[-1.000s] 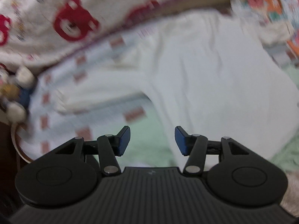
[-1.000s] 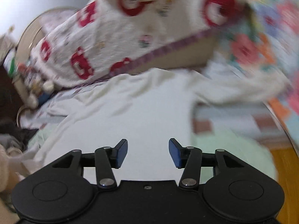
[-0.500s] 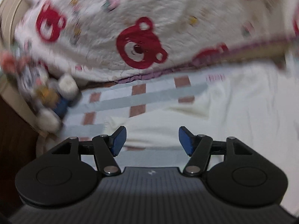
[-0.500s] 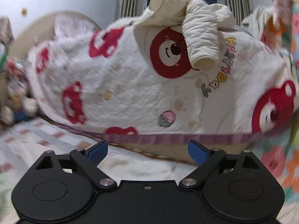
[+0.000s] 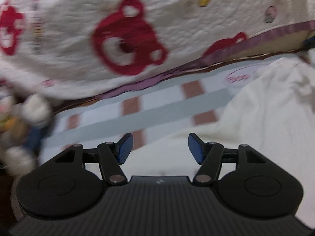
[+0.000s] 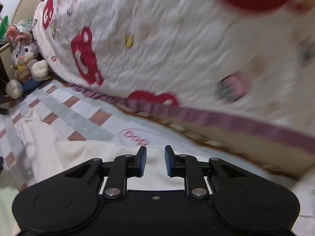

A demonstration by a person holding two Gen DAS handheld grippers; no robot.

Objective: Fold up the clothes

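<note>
Hovering over the cream garment point(image 5: 265, 122) at lower right, we are holding the left gripper point(image 5: 159, 147) wide; the right gripper point(image 6: 155, 161) is standing narrowly parted, gripping nothing.

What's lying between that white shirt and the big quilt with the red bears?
In both wrist views, only the bedsheet with grey stripes and brown squares separates the white garment from the bear-print quilt; a pink oval printed mark sits on it.

Right claw point(image 6: 155, 160) over cream garment point(image 6: 82, 153)
</note>
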